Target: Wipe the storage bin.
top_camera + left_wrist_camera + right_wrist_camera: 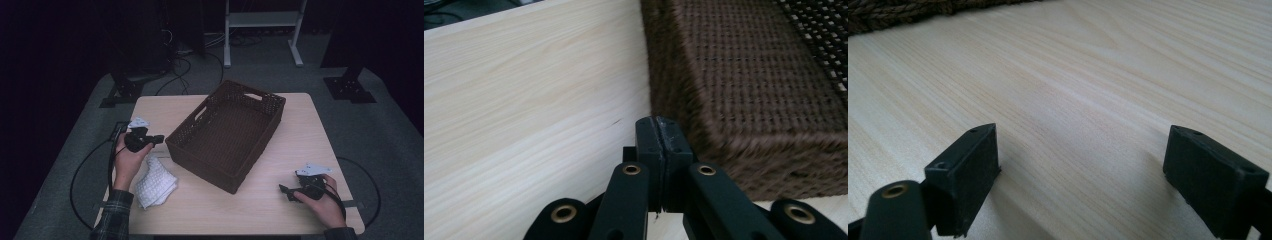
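Observation:
A dark brown woven basket (270, 102) stands slantwise in the middle of the light wooden table (300, 125), with nothing visible inside it. My left gripper (159, 138) hovers just left of the basket's near-left corner (744, 140), its jaws pressed together with nothing between them. A white waffle-weave cloth (155, 182) lies crumpled on the table below my left hand. My right gripper (285, 190) rests low over the table at the front right, pointing left; its pads (968, 175) stand wide apart over bare wood.
Cables trail from both grippers over the table's side edges. Beyond the table are a white frame's legs (227, 55) and black stand bases (350, 87) on the grey floor. The basket's lower edge (893, 15) shows far ahead of the right gripper.

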`<action>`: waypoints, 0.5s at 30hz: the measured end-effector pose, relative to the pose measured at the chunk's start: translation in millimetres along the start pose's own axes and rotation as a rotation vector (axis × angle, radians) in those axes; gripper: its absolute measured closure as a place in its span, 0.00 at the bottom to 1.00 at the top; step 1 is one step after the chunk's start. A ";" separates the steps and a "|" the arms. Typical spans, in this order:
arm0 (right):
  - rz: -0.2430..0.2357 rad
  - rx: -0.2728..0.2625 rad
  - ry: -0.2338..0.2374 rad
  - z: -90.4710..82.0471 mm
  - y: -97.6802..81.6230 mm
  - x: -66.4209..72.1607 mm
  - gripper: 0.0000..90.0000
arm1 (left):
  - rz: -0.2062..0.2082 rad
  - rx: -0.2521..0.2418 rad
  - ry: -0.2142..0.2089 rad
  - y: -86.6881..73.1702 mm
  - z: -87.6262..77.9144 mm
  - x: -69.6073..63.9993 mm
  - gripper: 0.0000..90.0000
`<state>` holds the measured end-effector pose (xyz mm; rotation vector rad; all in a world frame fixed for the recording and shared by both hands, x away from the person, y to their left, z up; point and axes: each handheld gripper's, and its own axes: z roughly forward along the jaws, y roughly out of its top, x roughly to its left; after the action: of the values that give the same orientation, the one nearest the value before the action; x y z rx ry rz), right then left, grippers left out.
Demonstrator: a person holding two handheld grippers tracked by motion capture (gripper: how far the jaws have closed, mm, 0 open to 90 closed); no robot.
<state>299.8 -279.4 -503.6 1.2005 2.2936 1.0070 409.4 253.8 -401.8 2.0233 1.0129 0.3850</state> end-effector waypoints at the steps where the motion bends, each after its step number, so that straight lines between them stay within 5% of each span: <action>1: 0.000 0.000 0.000 0.0 0.0 0.0 0.15 | 0.005 0.004 0.011 0.4 0.7 -1.6 1.00; 15: 0.001 0.000 -0.002 0.9 0.6 0.1 0.15 | 0.044 0.012 -0.075 -1.8 -6.4 -27.9 0.99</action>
<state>300.6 -278.7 -503.7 1.2018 2.2913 1.0060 387.2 236.3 -396.9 2.0579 0.9276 0.3249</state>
